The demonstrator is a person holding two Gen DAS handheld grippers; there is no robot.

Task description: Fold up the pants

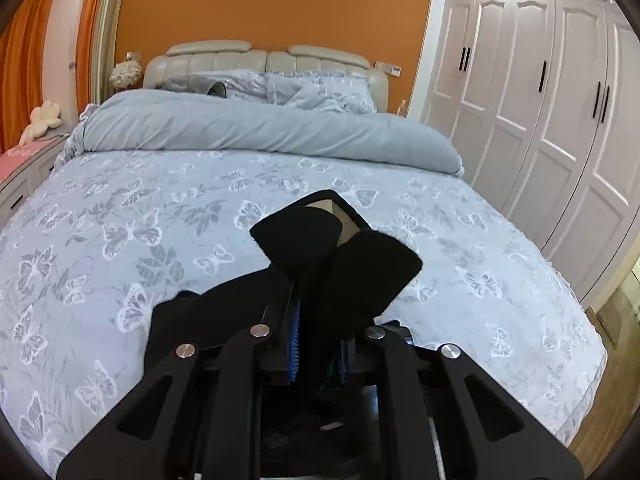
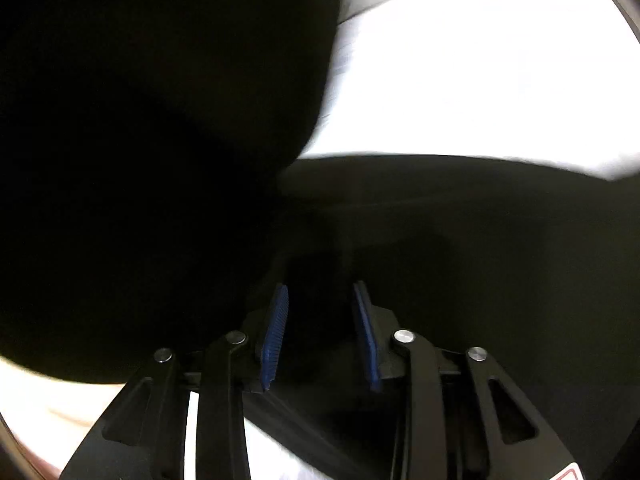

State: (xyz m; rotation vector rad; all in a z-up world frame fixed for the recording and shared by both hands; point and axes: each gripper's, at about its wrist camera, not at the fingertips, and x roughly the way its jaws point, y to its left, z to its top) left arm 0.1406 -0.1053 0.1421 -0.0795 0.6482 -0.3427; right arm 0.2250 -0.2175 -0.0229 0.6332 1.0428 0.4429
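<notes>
The black pants (image 1: 344, 268) bunch up between my left gripper's (image 1: 316, 320) fingers, which are shut on the fabric and hold it above the bed (image 1: 160, 208); a pale inner label shows at the top of the fold. In the right wrist view the black pants (image 2: 160, 140) fill most of the frame, very close and blurred. My right gripper (image 2: 320, 304) has its blue pads (image 2: 274, 340) a little apart with dark cloth lying between them; whether they pinch it is unclear.
A blue butterfly-print bed with a folded grey duvet (image 1: 260, 128) and pillows (image 1: 320, 88) at the far end. White wardrobe doors (image 1: 540, 100) stand on the right, a bedside cabinet (image 1: 24, 172) on the left. Wooden floor (image 1: 608, 400) shows at the right.
</notes>
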